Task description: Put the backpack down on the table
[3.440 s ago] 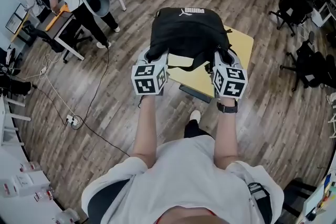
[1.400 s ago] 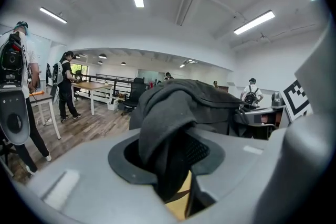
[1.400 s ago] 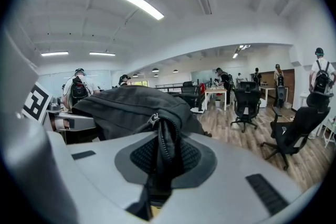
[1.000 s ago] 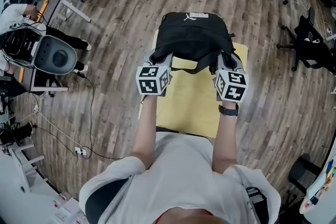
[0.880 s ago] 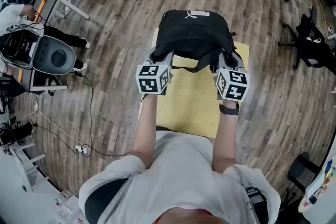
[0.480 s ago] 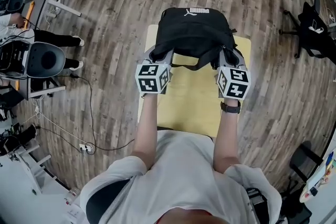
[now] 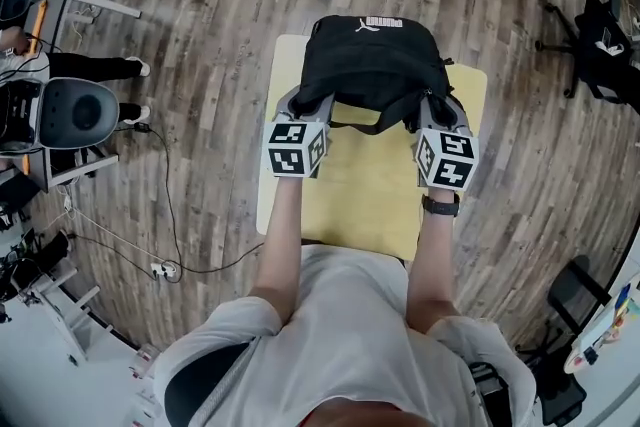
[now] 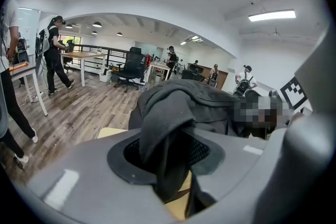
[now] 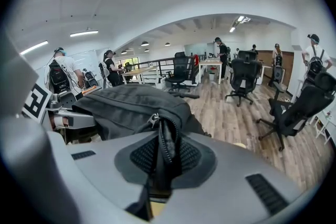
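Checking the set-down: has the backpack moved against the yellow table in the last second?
Yes. The backpack overhangs the yellow table's far edge less than before, so it seems to have sunk toward the tabletop.

The backpack (image 7: 372,65) swallows the table's (image 7: 360,200) twelve o'clock end, so I can't tell if its base touches. From above, marker cubes hide the left gripper (image 7: 297,107) and right gripper (image 7: 438,112) tips. At ten o'clock, the edge slices off a bystander (image 7: 85,67).
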A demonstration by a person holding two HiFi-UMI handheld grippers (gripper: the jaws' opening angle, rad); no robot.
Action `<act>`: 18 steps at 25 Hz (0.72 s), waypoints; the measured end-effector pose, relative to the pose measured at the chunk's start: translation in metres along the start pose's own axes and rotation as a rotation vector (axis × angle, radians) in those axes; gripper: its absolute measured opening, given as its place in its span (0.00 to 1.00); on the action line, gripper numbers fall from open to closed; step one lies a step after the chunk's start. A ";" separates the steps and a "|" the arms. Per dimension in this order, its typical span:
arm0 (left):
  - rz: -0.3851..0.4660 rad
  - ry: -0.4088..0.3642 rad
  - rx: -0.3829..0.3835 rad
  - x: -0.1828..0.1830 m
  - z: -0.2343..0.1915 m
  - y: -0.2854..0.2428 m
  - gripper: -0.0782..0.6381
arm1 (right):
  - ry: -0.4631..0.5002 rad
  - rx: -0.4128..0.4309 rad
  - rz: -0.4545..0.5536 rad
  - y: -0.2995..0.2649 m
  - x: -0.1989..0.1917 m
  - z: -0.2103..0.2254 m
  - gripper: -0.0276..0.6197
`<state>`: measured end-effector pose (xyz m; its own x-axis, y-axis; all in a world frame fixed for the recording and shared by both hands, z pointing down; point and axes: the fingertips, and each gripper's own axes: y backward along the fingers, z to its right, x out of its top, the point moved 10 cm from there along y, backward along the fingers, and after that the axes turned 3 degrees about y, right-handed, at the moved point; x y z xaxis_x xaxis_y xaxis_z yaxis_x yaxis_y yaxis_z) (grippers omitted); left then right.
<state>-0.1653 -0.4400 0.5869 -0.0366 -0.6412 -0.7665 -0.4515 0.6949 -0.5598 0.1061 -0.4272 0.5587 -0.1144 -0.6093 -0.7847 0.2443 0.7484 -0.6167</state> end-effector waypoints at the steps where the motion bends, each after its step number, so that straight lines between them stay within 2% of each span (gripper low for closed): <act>1: -0.011 0.004 0.000 -0.002 -0.002 -0.004 0.30 | -0.003 0.000 -0.012 -0.004 -0.003 0.001 0.11; 6: -0.048 0.011 0.003 -0.009 -0.010 -0.022 0.30 | -0.015 0.006 -0.047 -0.026 -0.015 0.005 0.11; 18: -0.109 0.044 0.019 -0.053 -0.028 -0.038 0.30 | -0.005 0.008 -0.140 -0.048 -0.049 -0.003 0.11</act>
<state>-0.1708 -0.4414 0.6574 -0.0269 -0.7267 -0.6864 -0.4377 0.6259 -0.6455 0.0970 -0.4324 0.6264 -0.1431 -0.7090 -0.6906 0.2340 0.6537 -0.7196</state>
